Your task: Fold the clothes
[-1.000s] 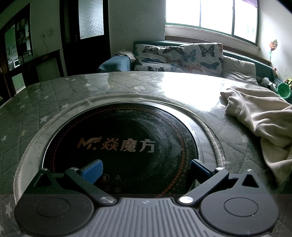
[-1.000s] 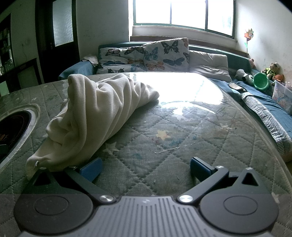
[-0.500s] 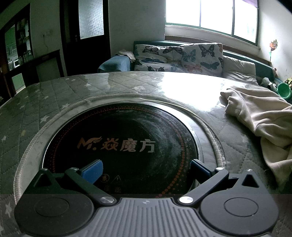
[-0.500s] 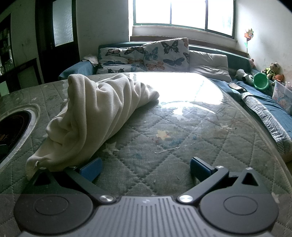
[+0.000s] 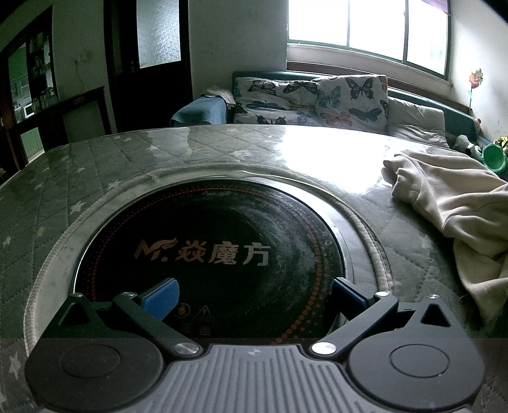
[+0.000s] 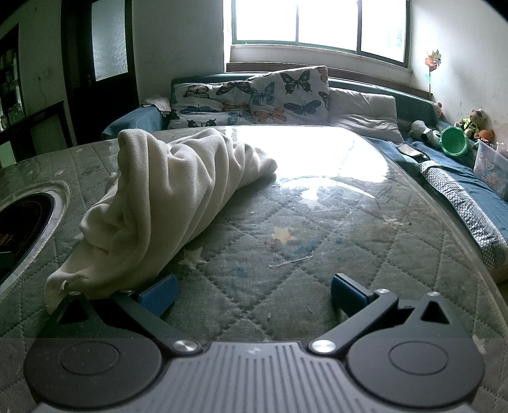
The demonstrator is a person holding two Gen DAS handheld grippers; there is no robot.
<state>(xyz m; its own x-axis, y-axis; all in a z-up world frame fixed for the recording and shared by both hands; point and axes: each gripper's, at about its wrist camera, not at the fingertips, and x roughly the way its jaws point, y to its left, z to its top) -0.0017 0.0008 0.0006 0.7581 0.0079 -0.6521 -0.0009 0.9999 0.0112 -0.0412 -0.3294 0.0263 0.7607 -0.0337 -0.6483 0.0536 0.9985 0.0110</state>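
**Both grippers spread wide and empty, cream garment bunched on the table**

The left gripper (image 5: 252, 294) sits low over a round black cooktop (image 5: 209, 254) set into the quilted green table cover (image 5: 79, 190). Its two blue-padded fingers (image 5: 160, 297) stand far apart, with nothing between them; only the dark glass with its printed lettering shows in the gap. Whether the pads touch the glass cannot be told from this angle. In this view the cream garment (image 5: 451, 203) lies off to the right, crumpled on the table cover, well apart from the left gripper's fingers.

The right gripper (image 6: 252, 292) is likewise spread wide, its jaws holding nothing. Between its fingers lies bare quilted cover with star prints and a few specks and stains. The left-hand blue pad (image 6: 158, 297) sits just beside the near end of the cream garment (image 6: 165, 197); the cloth's lower edge drapes down next to the finger linkage, but contact between pad and cloth is not clear. The garment is a loose, rolled heap running from the near left toward the far centre of the table, unfolded, with deep creases along its length. The cooktop's rim (image 6: 47, 219) shows at the left edge of this view, beside the heap.

Behind the table stands a sofa with butterfly-print cushions (image 6: 254, 98) under a bright window (image 6: 317, 22).
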